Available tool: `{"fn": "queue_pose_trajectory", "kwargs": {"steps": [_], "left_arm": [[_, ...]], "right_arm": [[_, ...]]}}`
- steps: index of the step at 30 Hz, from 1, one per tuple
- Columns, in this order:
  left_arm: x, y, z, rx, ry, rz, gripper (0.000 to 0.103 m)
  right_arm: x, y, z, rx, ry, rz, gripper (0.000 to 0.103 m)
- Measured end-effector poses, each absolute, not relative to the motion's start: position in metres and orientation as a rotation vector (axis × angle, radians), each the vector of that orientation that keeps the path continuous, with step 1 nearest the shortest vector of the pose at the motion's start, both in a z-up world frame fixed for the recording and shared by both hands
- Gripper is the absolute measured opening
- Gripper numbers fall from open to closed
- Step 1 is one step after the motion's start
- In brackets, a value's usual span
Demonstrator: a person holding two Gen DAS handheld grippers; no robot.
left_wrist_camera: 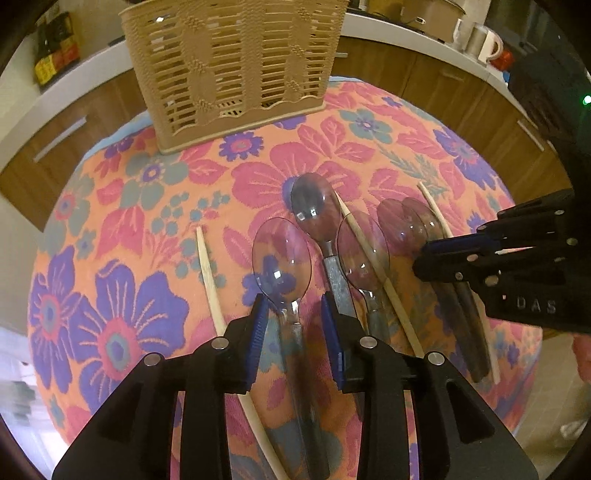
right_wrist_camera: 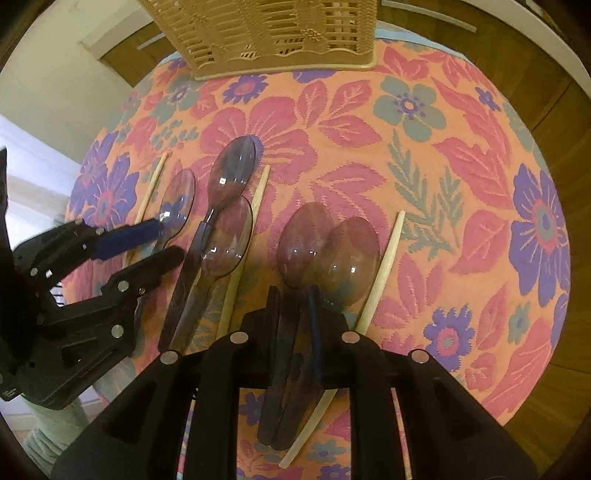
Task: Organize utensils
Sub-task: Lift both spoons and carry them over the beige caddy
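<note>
Several clear plastic spoons and wooden chopsticks lie in a row on a floral cloth. My left gripper is open, its jaws either side of the neck of the leftmost spoon, low over the cloth; the same spoon shows in the right wrist view. My right gripper has its jaws close together around the handle of one of a pair of brownish spoons, which still rest on the cloth. A beige slotted basket stands at the far edge, also in the right wrist view.
Two more spoons and a chopstick lie between the grippers. A chopstick lies left of the left gripper, another right of the right gripper. Wooden cabinets and a counter with mugs stand behind.
</note>
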State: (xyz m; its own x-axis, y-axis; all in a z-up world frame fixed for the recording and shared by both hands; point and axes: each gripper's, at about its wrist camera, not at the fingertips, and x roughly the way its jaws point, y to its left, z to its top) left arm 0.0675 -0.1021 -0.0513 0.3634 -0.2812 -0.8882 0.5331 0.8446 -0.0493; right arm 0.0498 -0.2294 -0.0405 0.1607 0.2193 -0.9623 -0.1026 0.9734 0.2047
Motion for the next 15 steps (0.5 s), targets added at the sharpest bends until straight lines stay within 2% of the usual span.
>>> {"fn": "queue_pose_trajectory", "kwargs": {"steps": [1, 2, 4, 5, 15], "left_arm": [[0.066, -0.104, -0.052, 0.291, 1.059, -0.503, 0.015], [0.066, -0.105, -0.052, 0.306, 1.046, -0.483, 0.01], [0.064, -0.102, -0.05, 0.282, 1.018, -0.471, 0.01], [0.062, -0.099, -0.045, 0.25, 0.984, -0.478, 0.01], [0.065, -0.063, 0.025, -0.009, 0.737, -0.507, 0.01]], "right_arm": [[0.048, -0.226, -0.041, 0.078, 1.386, 0.223, 0.013], [0.047, -0.223, -0.04, 0.055, 1.38, 0.213, 0.012], [0.044, -0.218, -0.039, 0.021, 1.343, 0.202, 0.002], [0.041, -0.216, -0.037, 0.027, 1.322, 0.223, 0.001], [0.032, -0.238, 0.027, 0.133, 1.039, 0.313, 0.001]]}}
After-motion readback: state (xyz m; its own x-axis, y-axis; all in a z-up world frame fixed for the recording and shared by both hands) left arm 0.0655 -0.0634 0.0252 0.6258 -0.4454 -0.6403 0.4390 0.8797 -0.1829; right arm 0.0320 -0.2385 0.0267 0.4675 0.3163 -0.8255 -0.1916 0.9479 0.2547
